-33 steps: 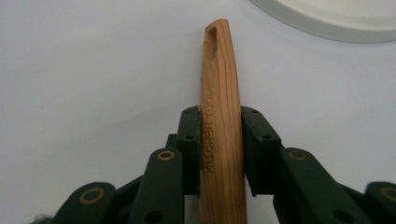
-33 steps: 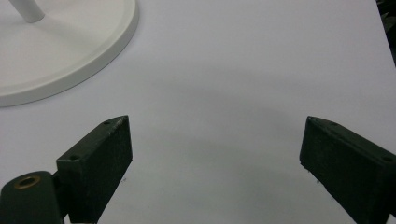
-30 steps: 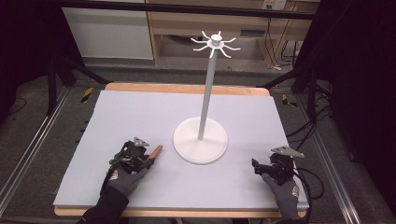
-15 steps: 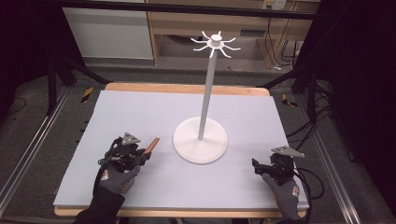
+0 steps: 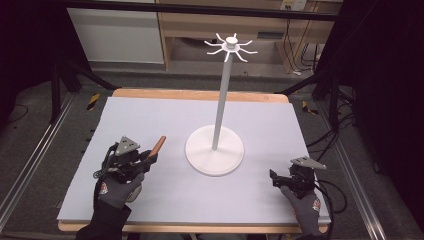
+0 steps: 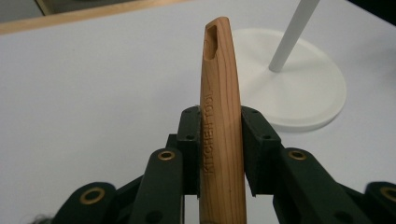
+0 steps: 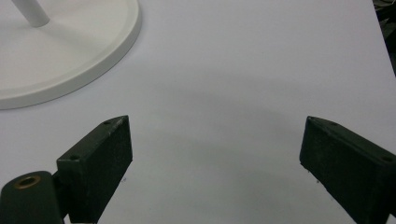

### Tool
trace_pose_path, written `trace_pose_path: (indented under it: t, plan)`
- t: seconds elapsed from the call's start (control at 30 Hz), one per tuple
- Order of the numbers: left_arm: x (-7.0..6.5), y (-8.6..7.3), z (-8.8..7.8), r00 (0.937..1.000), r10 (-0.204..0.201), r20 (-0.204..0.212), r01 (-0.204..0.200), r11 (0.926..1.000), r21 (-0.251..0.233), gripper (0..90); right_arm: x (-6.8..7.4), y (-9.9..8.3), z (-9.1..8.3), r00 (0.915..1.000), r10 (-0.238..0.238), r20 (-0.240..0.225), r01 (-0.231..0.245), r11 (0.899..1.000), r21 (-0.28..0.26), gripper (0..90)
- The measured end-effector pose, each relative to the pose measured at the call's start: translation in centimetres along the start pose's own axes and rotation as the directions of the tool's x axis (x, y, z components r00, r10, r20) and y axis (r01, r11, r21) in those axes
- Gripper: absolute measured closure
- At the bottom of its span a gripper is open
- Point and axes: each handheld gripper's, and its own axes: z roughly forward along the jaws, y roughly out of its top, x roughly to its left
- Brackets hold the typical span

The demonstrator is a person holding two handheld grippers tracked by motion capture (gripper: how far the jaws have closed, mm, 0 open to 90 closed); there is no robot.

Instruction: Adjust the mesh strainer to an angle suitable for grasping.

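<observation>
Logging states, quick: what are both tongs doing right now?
Left tongs: closed on the wooden handle.
Right tongs: open, holding nothing.

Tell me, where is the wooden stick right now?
The wooden stick is pinched in the left gripper, lifted over the table's left side, just left of the white stand.

Warm brown wooden handle (image 6: 219,116) with fine straight grain, clamped in black left gripper (image 6: 219,154); white stand (image 5: 215,150) on pale lilac-grey mat (image 5: 150,115), light wood table edge (image 5: 200,94)
</observation>
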Motion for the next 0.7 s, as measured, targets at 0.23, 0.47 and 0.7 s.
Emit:
trace_pose_path:
  t: [0.23, 0.47, 0.7]
  plan:
    - [0.0, 0.6, -1.2, 1.0000, -0.004, 0.001, 0.004, 0.9981, -0.062, 70.4, 0.0, 0.0, 0.0, 1.0000, 0.001, -0.002, -0.001, 1.000, -0.004, 9.6]
    - [-0.2, 1.8, -2.2, 1.0000, 0.005, -0.005, -0.006, 0.9926, -0.121, 70.4, 0.0, 0.1, -0.1, 1.0000, 0.002, -0.004, -0.002, 1.000, -0.011, 9.6]
    - [-0.6, 3.1, -2.9, 1.0000, 0.002, -0.004, -0.003, 0.9834, -0.182, 70.4, 0.2, 0.2, -0.2, 0.9999, 0.007, -0.012, -0.007, 1.000, -0.021, 9.6]
